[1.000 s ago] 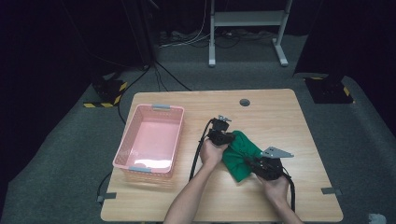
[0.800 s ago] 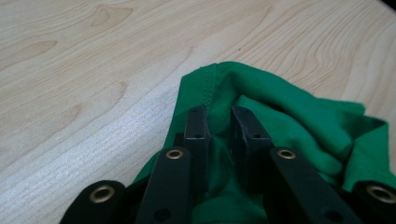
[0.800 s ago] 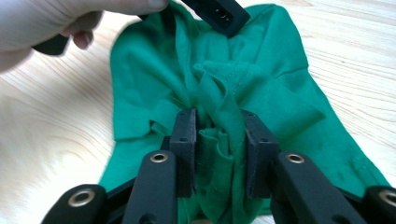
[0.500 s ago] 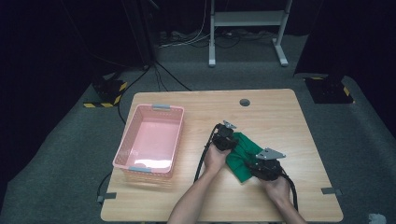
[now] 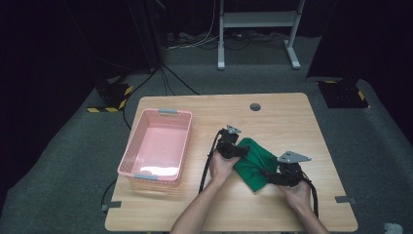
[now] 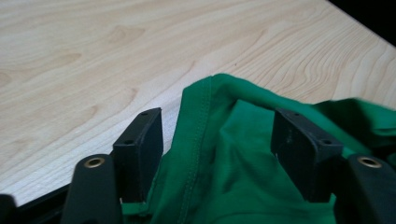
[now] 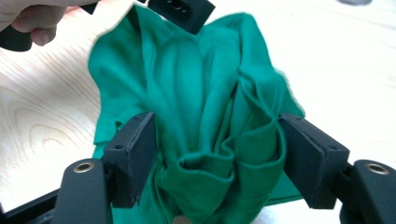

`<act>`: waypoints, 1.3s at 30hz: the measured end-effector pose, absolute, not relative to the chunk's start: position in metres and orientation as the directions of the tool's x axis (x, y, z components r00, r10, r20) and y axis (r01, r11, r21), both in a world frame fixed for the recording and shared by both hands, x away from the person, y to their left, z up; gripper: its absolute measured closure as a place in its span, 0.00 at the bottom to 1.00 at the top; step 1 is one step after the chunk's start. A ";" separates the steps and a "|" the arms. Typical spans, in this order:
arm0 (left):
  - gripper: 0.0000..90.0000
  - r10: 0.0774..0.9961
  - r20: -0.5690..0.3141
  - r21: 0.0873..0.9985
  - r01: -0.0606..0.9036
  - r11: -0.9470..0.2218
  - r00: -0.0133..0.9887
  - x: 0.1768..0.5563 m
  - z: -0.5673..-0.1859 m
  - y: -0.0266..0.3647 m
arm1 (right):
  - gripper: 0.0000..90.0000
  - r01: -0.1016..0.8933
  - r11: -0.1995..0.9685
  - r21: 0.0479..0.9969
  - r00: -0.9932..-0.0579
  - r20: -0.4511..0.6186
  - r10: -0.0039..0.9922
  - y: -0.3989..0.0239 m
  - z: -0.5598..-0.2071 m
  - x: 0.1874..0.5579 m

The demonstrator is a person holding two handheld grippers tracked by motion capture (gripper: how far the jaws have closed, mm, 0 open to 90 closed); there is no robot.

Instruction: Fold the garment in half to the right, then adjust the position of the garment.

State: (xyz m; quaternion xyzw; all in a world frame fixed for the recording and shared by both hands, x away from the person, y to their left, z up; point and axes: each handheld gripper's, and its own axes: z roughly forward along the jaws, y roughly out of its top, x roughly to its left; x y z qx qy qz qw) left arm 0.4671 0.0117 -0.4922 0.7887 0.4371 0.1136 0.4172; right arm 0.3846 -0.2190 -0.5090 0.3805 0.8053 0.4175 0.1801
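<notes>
Your left gripper (image 5: pixel 237 150) sits at the upper left edge of the green cloth (image 5: pixel 253 163), a little right of the middle of the high view, and its jaws have just been opening: in the left gripper view they stand spread, with the cloth's stitched hem (image 6: pixel 198 135) lying loose between them and the pads not pressing on it. Your right gripper (image 5: pixel 272 176) lies at the lower right edge of the cloth, and its jaws have also just been opening; in the right gripper view they stand apart around a bunched fold (image 7: pixel 210 172), which is free. I judge that you are letting go after a fold or a pull. The next move probably calls for a new grip on a clean edge, because the cloth looks crumpled, with soft ridges. It rests on the wooden table (image 5: pixel 292 117), well apart from the pink basket (image 5: pixel 182 146) at the left.
</notes>
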 end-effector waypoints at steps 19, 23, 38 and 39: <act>0.26 0.814 -0.220 0.768 0.610 -0.194 0.537 0.437 -0.486 0.053 | 0.32 0.492 0.329 0.806 -0.644 0.083 0.760 -0.236 -0.505 0.392; 0.25 0.811 -0.236 0.754 0.627 -0.195 0.536 0.427 -0.494 0.055 | 0.32 0.496 0.322 0.807 -0.645 0.094 0.758 -0.239 -0.505 0.393; 0.23 0.782 -0.221 0.695 0.656 -0.293 0.583 0.405 -0.526 0.027 | 0.31 0.590 0.337 0.734 -0.632 0.160 0.759 -0.244 -0.520 0.405; 0.23 0.785 -0.212 0.692 0.656 -0.300 0.582 0.406 -0.527 0.026 | 0.31 0.592 0.341 0.730 -0.634 0.161 0.757 -0.242 -0.521 0.405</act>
